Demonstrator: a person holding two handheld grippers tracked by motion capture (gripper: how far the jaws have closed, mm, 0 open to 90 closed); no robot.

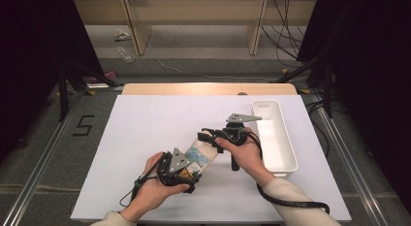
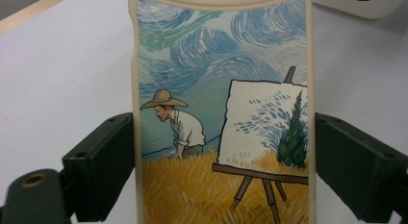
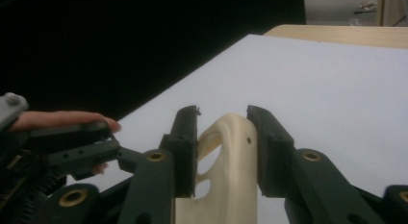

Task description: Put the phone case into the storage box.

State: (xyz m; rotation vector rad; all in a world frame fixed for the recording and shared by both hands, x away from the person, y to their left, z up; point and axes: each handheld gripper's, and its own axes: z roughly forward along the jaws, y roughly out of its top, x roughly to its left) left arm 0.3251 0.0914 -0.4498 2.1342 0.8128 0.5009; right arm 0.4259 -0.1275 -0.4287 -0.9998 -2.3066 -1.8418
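The phone case, cream-rimmed with a painted field scene on its back, is held off the white surface between the two grippers. The left gripper clamps the case across its width: one finger presses each long edge, so the fingers stand wide, spread by the case itself. In the high view this left gripper takes the near end of the case. The right gripper takes the far end edge-on at the camera cutout; its fingers stand narrow around the thin cream wall. A small gap appears to remain on one side, so full pad contact there cannot be confirmed. In the high view the right gripper sits just beside the white bin.

Failure risks from this state:

1. Edge slip. The right fingers bear on a curved rim next to an opening. A soft case may flex and squirt out sideways if squeezed further.
2. Bending. Two grips on a flexible shell can bow or twist it if the hands move apart or rotate unequally.
3. Early release. If the left fingers open before the right grip is firm, the case probably swings down about the right fingers or drops onto the surface.
4. Bin collision. The case is long; carried toward the bin beyond the right fingers, its free end may strike the rim.
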